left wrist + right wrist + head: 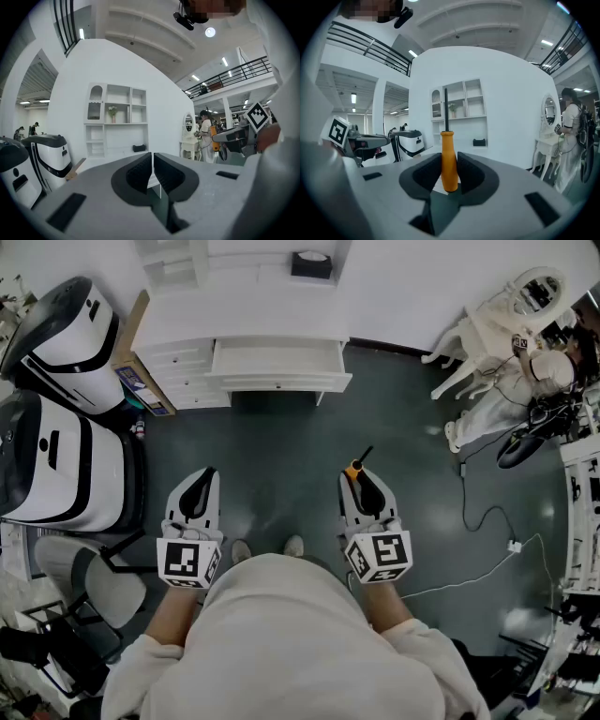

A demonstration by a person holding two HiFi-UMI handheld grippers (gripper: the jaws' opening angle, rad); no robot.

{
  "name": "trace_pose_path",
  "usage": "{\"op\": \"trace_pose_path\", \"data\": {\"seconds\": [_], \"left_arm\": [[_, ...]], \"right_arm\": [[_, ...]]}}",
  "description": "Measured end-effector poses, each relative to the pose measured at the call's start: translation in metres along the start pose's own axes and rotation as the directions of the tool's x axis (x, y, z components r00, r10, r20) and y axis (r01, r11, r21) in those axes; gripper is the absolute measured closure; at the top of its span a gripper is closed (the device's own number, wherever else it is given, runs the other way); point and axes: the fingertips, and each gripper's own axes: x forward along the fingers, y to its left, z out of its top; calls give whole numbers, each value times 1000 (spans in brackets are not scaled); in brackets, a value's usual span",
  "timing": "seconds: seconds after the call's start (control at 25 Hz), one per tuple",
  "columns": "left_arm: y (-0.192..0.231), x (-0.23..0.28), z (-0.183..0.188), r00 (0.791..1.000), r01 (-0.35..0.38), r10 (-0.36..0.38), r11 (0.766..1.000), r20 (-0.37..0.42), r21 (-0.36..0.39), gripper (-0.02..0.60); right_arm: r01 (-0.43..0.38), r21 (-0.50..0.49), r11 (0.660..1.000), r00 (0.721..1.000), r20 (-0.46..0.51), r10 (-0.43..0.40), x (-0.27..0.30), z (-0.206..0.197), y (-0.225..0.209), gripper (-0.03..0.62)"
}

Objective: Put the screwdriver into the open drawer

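Now the right gripper [366, 493] pinches the screwdriver [449, 159] by its orange handle, shaft upright, well short of the open drawer [278, 362]. Carrying is the step in hand; next comes reaching over that drawer. The left gripper [153, 171], jaws together, holds nothing.

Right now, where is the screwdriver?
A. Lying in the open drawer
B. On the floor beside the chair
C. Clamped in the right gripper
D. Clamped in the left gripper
C: the right gripper is closed on the orange handle of the screwdriver, shaft pointing up. The left gripper is shut on nothing, and nothing shows in the open drawer.
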Motion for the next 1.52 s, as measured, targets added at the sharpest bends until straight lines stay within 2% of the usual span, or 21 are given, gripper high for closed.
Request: {"op": "trace_pose_path", "data": {"seconds": [0.64,1.16,1.52], "left_arm": [[-15,16,-2,1000,-8,8,1000,-19,-3,565],[-37,47,-6,997,-75,74,997,-34,-14,565],[-21,85,-15,996,-75,74,997,-43,-30,565]], "right_arm": [[0,9,1000,1000,4,0,2,-3,-24,482],[-81,-8,997,997,-13,81,20,-8,-60,482],[-87,-10,996,996,-36,87,53,-13,-73,482]]}}
